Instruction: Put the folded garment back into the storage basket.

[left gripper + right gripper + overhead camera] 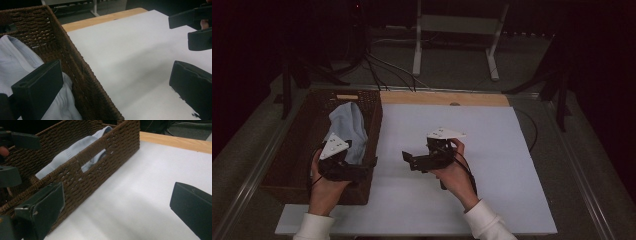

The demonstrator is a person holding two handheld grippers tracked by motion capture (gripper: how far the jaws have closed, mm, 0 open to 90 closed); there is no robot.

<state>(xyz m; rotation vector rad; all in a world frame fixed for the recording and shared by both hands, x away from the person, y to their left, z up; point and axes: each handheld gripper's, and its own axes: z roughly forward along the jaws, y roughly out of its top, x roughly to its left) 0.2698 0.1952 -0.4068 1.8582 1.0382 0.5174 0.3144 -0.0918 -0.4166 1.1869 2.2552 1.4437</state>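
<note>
The pale blue cloth (348,127) lies heaped in the wicker basket (294,165), draped over its right wall. The left claw (362,172) straddles that wall, jaws wide, empty. To grasp well, dip it onto the fold and pinch cloth alone. The right claw (408,159) hovers open above the white counter (492,165), empty. No writing is readable.

The room is dim, its far side almost black, and only the white table (492,145) catches soft light from above. A broad faint shadow crosses its middle in both gripper views. Up close the black jaws look blurred and grainy. No glare anywhere.
</note>
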